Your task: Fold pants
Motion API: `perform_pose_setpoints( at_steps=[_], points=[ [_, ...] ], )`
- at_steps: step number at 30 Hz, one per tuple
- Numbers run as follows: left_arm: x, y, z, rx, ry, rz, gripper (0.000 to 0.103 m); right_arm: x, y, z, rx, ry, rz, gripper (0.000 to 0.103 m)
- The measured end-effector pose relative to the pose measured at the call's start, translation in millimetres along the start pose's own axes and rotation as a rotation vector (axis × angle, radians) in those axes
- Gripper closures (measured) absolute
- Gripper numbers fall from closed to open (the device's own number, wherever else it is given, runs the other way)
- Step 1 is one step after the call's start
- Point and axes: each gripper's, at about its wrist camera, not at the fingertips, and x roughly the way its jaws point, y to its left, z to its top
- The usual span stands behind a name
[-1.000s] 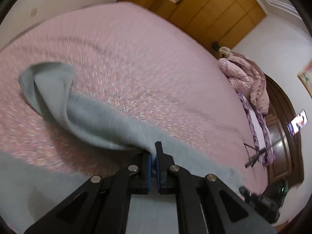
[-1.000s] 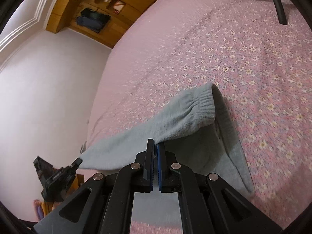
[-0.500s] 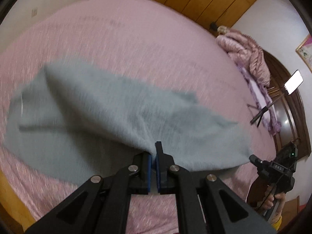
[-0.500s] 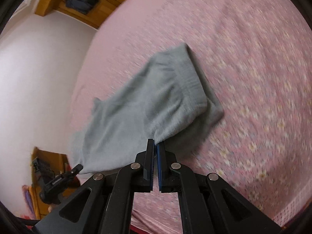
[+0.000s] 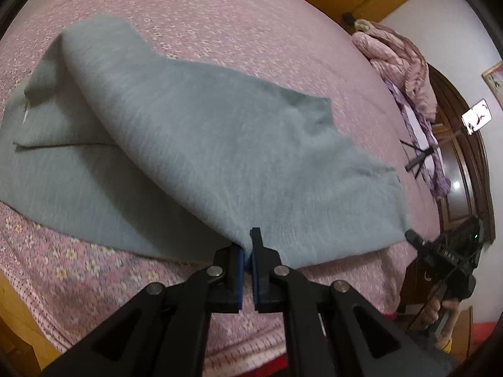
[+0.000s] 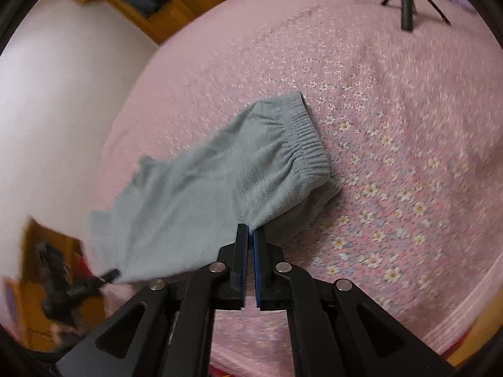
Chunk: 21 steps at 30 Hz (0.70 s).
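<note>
Grey-green fleece pants (image 5: 220, 144) lie doubled over on a pink flowered bed (image 5: 251, 31). My left gripper (image 5: 247, 245) is shut on the near edge of the upper layer, which sags over the lower layer (image 5: 63, 188). In the right wrist view the same pants (image 6: 201, 194) show their gathered elastic waistband (image 6: 301, 144) at the far end. My right gripper (image 6: 250, 235) is shut on the near edge of that cloth. Each gripper shows in the other's view: the right gripper (image 5: 446, 257) with a hand at the far right, the left gripper (image 6: 72, 289) blurred at the lower left.
A crumpled pink quilt (image 5: 399, 53) lies at the bed's head. A tripod (image 6: 405, 0) stands on the bed, with a lit phone (image 5: 478, 119) on a stand near a dark wooden headboard (image 5: 465, 144). Wooden wardrobes (image 6: 151, 0) line the far wall. The bed's edge (image 5: 47, 314) is close below.
Both grippers carried the held edge across the bed and down, so the lifted pants now lie folded over themselves. The waistband has come closer in the right wrist view.
</note>
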Motion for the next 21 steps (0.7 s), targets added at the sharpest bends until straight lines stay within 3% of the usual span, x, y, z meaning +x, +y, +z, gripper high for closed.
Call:
perform_pose_setpoints(
  at_steps=[2,6,11,14,17,19,21],
  points=[
    [8.6,2.6,-2.3,-0.008,0.030,0.000,0.099,15.7,-2.4,-2.5,0.005,0.060,-0.060,0.092],
    [43.1,16.9,2.8,-0.074,0.147,0.004,0.098,21.5,-26.2,-3.7,0.115,0.115,-0.046,0.089],
    [48.1,28.6,2.4,-0.135,0.173,-0.025,0.096,-10.5,-34.9,8.9,0.105,-0.005,-0.057,0.088],
    [47.7,26.7,1.6,-0.125,0.169,-0.016,0.095,-13.8,-34.4,24.7,0.090,-0.061,-0.082,0.080],
    [49.5,23.9,1.4,-0.117,0.168,-0.012,0.095,2.1,-36.0,31.3,0.102,-0.058,-0.094,0.080],
    [50.3,24.5,0.8,-0.120,0.168,-0.015,0.095,9.9,-38.9,33.4,0.129,-0.030,-0.053,0.081],
    [49.6,26.2,0.7,-0.124,0.165,-0.020,0.095,6.8,-32.6,33.6,0.102,-0.054,-0.046,0.089]
  ],
)
